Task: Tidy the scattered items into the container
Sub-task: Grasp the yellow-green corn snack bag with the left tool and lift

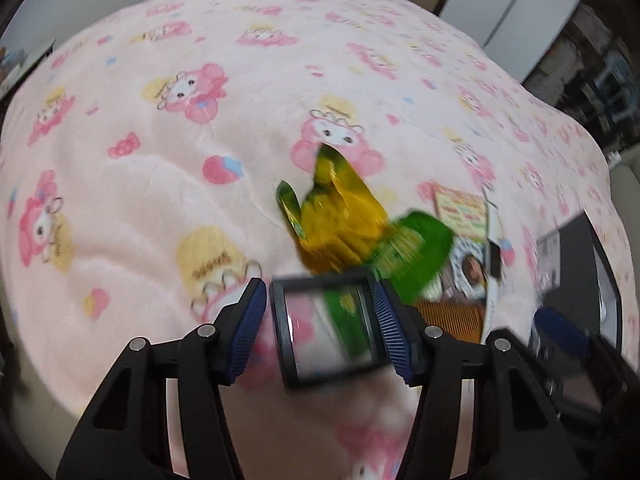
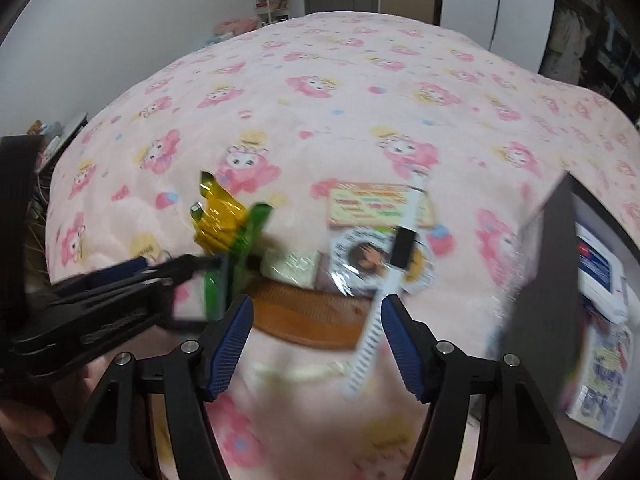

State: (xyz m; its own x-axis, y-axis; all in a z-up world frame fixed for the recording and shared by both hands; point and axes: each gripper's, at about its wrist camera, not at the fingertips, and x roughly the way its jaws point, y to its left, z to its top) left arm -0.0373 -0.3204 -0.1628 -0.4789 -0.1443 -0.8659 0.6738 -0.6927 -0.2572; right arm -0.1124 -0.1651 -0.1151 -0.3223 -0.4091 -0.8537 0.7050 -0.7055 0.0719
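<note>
Left fingers [image 1: 320, 322] straddle a small black-framed mirror [image 1: 328, 324] that lies on the pink cartoon-print blanket [image 1: 160, 160] of the bed. My blue pads flank both frame edges, but blur hides whether they press, so I judge the grip unfinished. Right fingers [image 2: 316, 344] stand released above a brown comb [image 2: 312, 316], with the band of a white watch [image 2: 384, 280] crossing just inside my right pad.

Beyond the mirror lie a yellow-and-green foil packet [image 1: 340, 220], a printed card [image 2: 376, 204] and a round photo sticker [image 2: 376, 260], all close together. The dark-walled container [image 2: 548, 280] stands at the right, near the pile, with boxes already inside.

Good practice here, in my judgement: I should square the left pads on the frame, not the glass, and seat them fully before lifting. The right fingers should shift clear of the watch band so that they take the comb alone.

Lettering on the card, the sticker and the boxes is too blurred to read.
</note>
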